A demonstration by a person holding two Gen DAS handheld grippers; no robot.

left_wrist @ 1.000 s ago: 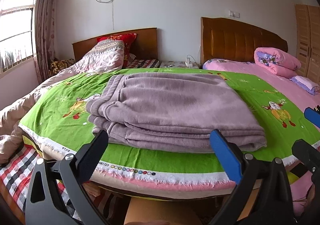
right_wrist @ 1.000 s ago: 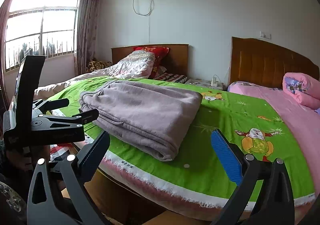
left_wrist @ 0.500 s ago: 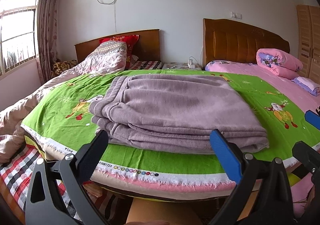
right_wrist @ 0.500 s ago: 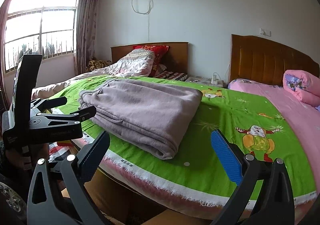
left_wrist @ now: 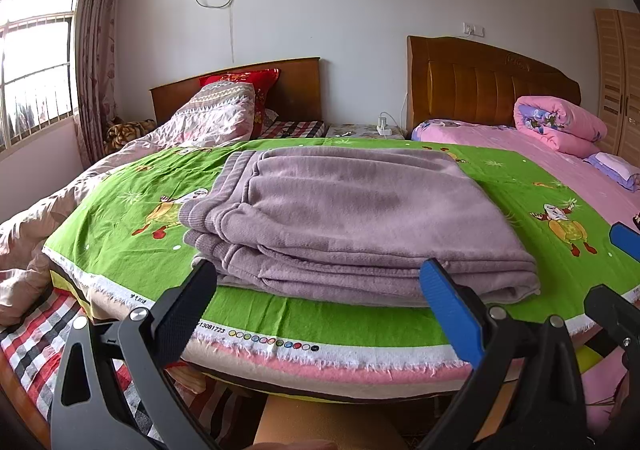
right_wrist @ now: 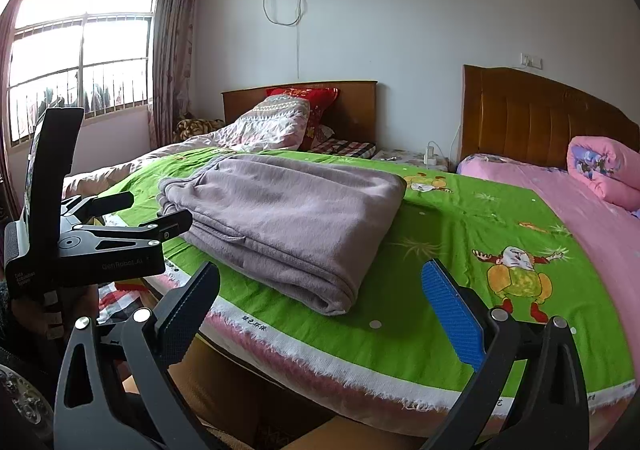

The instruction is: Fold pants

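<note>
1. The lilac, fuzzy knit pants (left_wrist: 352, 226) lie folded in a thick rectangular stack on the bright green cartoon-print cotton sheet (left_wrist: 132, 218), near its front hem. In the left wrist view the stack sits at 12 o'clock just past the fingers; in the right wrist view it lies toward 10 o'clock. The fold looks complete, so the risk I see now lies in disturbing it.

2. The left gripper (left_wrist: 320, 306) has its jaws spread wide and holds nothing — its black pad and blue pad stand just in front of the stack's near edge, apart from the cloth. A forward nudge from here could catch the loose lower layers and drag them out of line.

3. The right gripper (right_wrist: 324, 314) is likewise released and empty, hanging off the sheet's fringed hem at about 6 o'clock, with the stack's closed corner (right_wrist: 336, 302) near its black finger. A sideways swing toward 9 o'clock could clip that corner and roll the top layer back.

4. The ribbed waistband and cuffs (left_wrist: 208, 206) at 9 o'clock of the stack lie stepped, not flush — a tug there would likely splay the layers.

5. The stack rests close to the bed's front edge. Soft bedding under it gives, so any push toward 6 o'clock might slide the bundle off the hem.

6. The two tools are close together; the left one fills the right view at 9 o'clock, so a collision could jolt either into the cloth.
</note>
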